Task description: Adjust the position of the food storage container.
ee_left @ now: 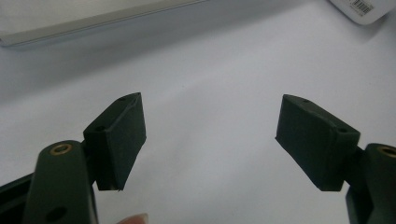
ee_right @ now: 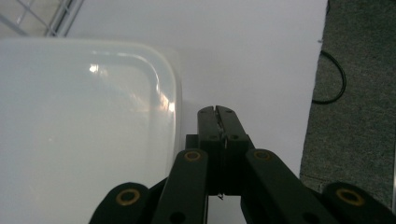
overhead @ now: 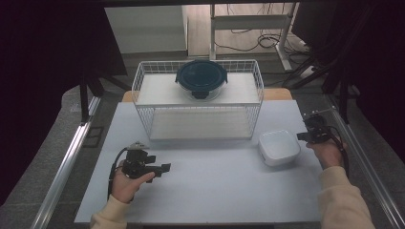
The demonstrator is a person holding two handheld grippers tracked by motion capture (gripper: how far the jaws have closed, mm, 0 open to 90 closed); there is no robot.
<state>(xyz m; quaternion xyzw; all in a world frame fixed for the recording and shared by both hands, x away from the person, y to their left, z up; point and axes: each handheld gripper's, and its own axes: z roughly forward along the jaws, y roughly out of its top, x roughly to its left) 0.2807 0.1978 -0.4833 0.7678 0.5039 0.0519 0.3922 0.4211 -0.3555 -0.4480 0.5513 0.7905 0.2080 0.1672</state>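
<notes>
A white table (overhead: 210,191) stands on a grey carpet floor (overhead: 52,143). Metal rails (overhead: 64,164) run along the left and right sides of it. Dark curtains (overhead: 43,47) hang on the far left and far right. Behind the table there is a pale wall (overhead: 143,28), a metal frame (overhead: 248,21) and cables (overhead: 267,40) on the floor. The light is dim.

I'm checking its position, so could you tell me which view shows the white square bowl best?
The high view: the whole white square bowl sits beside the wire basket. The right gripper view shows one rounded corner; the left gripper view, an edge.
</notes>
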